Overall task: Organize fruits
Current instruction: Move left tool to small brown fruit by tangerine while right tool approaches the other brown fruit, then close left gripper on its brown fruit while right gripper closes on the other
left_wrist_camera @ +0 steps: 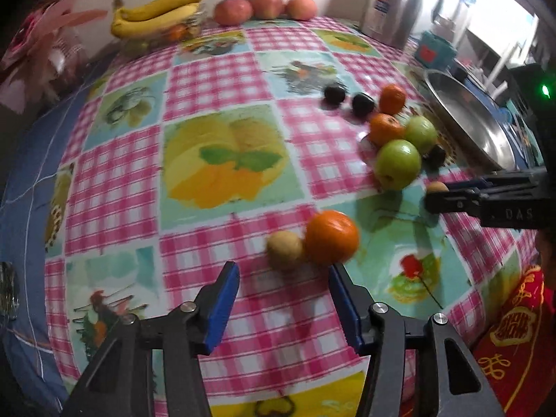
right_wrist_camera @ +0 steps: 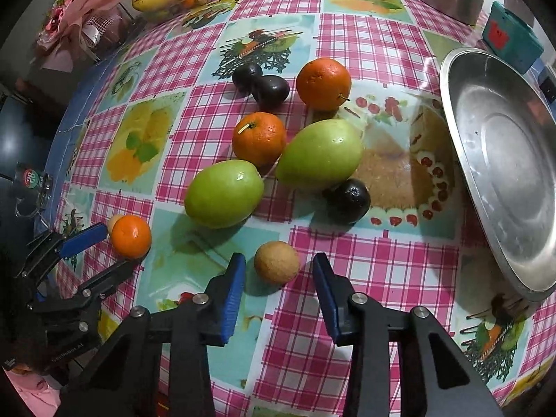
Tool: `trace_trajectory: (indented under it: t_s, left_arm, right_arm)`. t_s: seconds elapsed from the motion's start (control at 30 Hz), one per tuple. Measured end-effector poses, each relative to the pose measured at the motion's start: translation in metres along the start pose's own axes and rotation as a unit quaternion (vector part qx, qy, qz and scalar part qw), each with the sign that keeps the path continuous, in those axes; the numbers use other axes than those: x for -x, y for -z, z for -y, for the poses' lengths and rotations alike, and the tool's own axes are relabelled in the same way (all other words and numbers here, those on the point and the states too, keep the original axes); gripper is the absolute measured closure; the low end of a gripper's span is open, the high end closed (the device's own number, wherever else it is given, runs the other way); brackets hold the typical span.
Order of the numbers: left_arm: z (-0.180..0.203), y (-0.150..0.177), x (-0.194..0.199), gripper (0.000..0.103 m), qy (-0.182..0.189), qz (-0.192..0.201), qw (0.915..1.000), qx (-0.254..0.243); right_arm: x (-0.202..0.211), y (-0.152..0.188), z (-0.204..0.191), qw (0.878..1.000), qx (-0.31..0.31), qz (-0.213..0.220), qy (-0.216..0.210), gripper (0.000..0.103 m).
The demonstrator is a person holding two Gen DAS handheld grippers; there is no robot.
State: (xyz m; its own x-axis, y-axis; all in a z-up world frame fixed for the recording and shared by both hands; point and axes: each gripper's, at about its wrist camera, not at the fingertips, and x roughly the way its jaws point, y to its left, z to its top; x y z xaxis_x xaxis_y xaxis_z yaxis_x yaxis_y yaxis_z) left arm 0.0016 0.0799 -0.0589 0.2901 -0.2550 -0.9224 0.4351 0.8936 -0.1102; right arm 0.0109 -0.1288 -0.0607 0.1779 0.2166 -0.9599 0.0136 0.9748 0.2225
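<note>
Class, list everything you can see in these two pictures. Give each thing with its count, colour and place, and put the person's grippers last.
bananas: one bunch, yellow, far left
apples: 3, red, far edge
oranges: 3, orange, two mid-table, one nearer
green fruits: 2, green, mid-table
dark fruits: 3, near-black, mid-table
tan fruits: 2, tan, nearest
basin: 1, silver, right
flask: 1, silver, far right
box: 1, teal, behind basin
flowers: 1 bunch, pink, far left
tablecloth: 1, pink check with fruit pictures
left gripper: black, blue pads, jaws open
right gripper: same colours, jaws open around a tan fruit
</note>
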Motion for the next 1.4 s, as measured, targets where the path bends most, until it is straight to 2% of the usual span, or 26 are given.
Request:
trace_trajectory:
  t_s: [0.1,0.2,0.27,0.43,0.57,0.73,0.9,1.13,1.4]
  left_arm:
    - [-0.009,-0.004,0.002,0.05,-0.019,0.008,0.9997,0.011]
    - [-0.006,-0.006,-0.001,0.053,-0.01,0.009,0.9999,0.009]
    - [-0.005,-0.008,-0.001,0.056,-0.016,0.011,0.9998,0.006]
    - [-0.005,-0.015,-0.006,0.069,-0.011,0.012,0.9998,0.015]
    - [-0.009,-0.017,-0.015,0.076,0.007,0.003,0.9993,0.036]
    - [-0.011,-0.017,-0.015,0.076,0.005,0.005,0.9987,0.05]
    - [-0.021,-0.02,-0.009,0.076,-0.01,0.003,0.9961,0.088]
    - [-0.027,-0.033,0.012,0.076,-0.024,0.013,0.99,0.138]
    - [-0.001,-0.064,0.029,0.076,-0.034,0.02,0.9854,0.166]
  right_arm:
    - [0.0,0.0,0.001,1.0,0.001,0.0,0.0,0.066]
    - [0.0,0.0,0.001,1.0,0.002,-0.001,-0.001,0.072]
    - [0.0,0.0,0.0,1.0,0.003,-0.001,-0.001,0.072]
    - [-0.001,0.0,-0.001,1.0,0.004,-0.001,-0.002,0.072]
    - [-0.001,0.0,-0.002,1.0,0.005,-0.001,-0.002,0.075]
    - [-0.002,0.0,-0.003,1.0,0.007,-0.002,-0.003,0.075]
    - [-0.001,0.0,-0.002,1.0,0.005,-0.003,-0.011,0.075]
    - [0.014,-0.003,0.0,0.999,0.0,0.02,-0.025,0.075]
    - [0.034,-0.003,0.009,0.999,-0.008,0.05,-0.009,0.075]
